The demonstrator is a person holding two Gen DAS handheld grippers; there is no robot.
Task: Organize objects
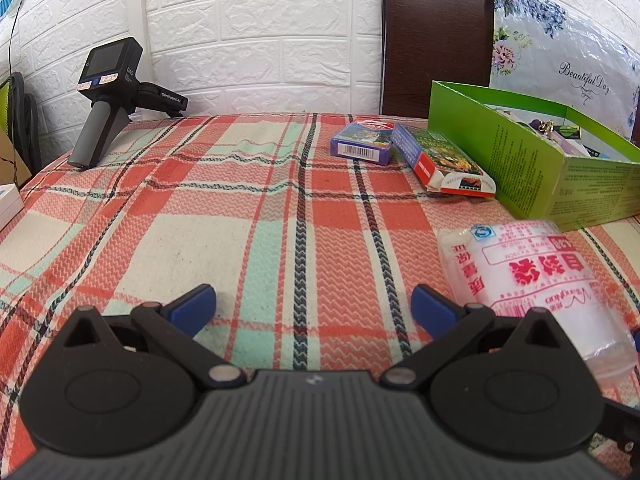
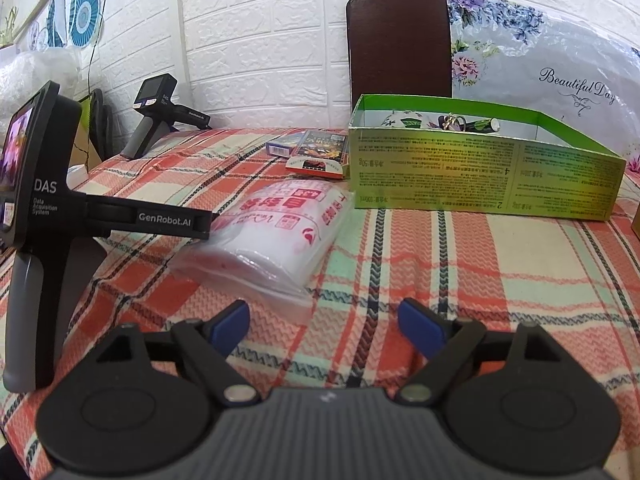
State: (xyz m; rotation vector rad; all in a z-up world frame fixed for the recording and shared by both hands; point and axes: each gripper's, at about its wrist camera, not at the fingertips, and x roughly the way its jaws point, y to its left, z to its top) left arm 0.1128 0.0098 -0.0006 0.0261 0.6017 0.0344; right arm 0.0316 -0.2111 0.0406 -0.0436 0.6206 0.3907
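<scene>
Both my claws, left claw [image 1: 314, 306] and right claw [image 2: 324, 320], are spread and empty; green box [image 2: 480, 172] is partly filled, bag [image 2: 276, 228] and card packs [image 1: 440, 160] still out on the bench [image 1: 240, 220].

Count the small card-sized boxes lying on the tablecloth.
2: the purple box lies flat behind, and the blue-and-red box leans against its right end, beside the green box. More may be hidden behind it.
</scene>
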